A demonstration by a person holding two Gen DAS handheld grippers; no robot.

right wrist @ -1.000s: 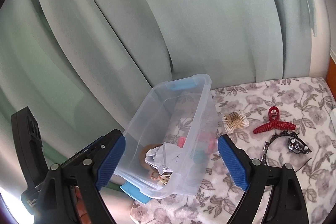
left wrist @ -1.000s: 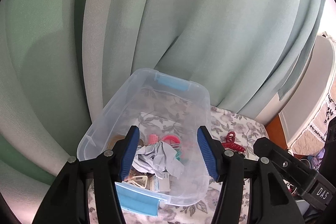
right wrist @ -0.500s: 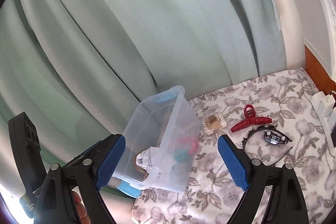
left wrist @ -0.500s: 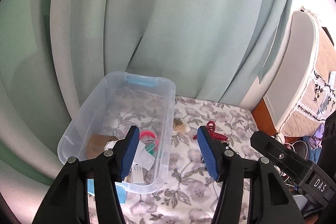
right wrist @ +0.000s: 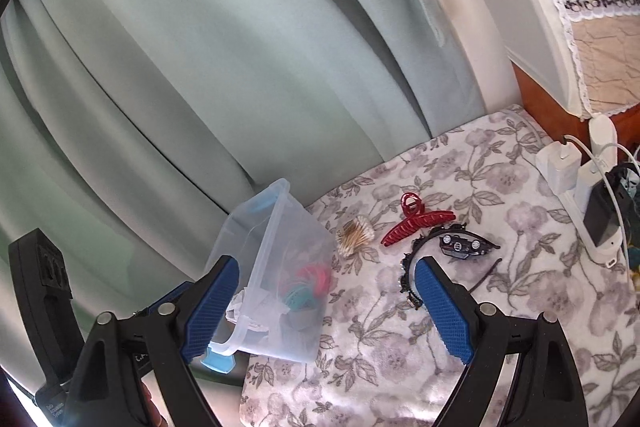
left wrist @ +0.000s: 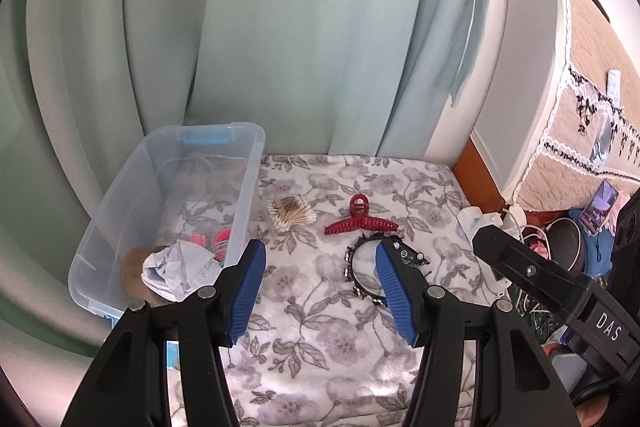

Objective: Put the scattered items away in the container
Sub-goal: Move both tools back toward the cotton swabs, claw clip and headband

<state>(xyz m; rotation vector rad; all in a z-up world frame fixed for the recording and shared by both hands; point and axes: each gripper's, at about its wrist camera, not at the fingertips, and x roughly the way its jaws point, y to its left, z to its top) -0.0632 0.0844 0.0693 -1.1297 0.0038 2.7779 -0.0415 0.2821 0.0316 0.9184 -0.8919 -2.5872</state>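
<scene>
A clear plastic bin [left wrist: 132, 195] [right wrist: 296, 227] with blue latches stands at the left on the floral cloth. It holds crumpled paper [left wrist: 176, 267], pink bands and other small items. On the cloth to its right lie a pack of cotton swabs [left wrist: 292, 213] [right wrist: 356, 233], a red claw hair clip [left wrist: 360, 221] [right wrist: 416, 221] and a black studded headband [left wrist: 360, 275] [right wrist: 452, 245]. My left gripper [left wrist: 320, 291] is open and empty, above the cloth right of the bin. My right gripper [right wrist: 324, 311] is open and empty, near the bin's near corner.
Green curtains [left wrist: 280, 27] hang behind the bin. A power strip with chargers and cables [right wrist: 588, 187] lies at the cloth's right edge. A covered appliance [left wrist: 532, 67] and clutter stand at the far right.
Both grippers swung right, away from the bin. The swabs, red clip and headband have come toward the middle of both views. Both stay open and empty.
</scene>
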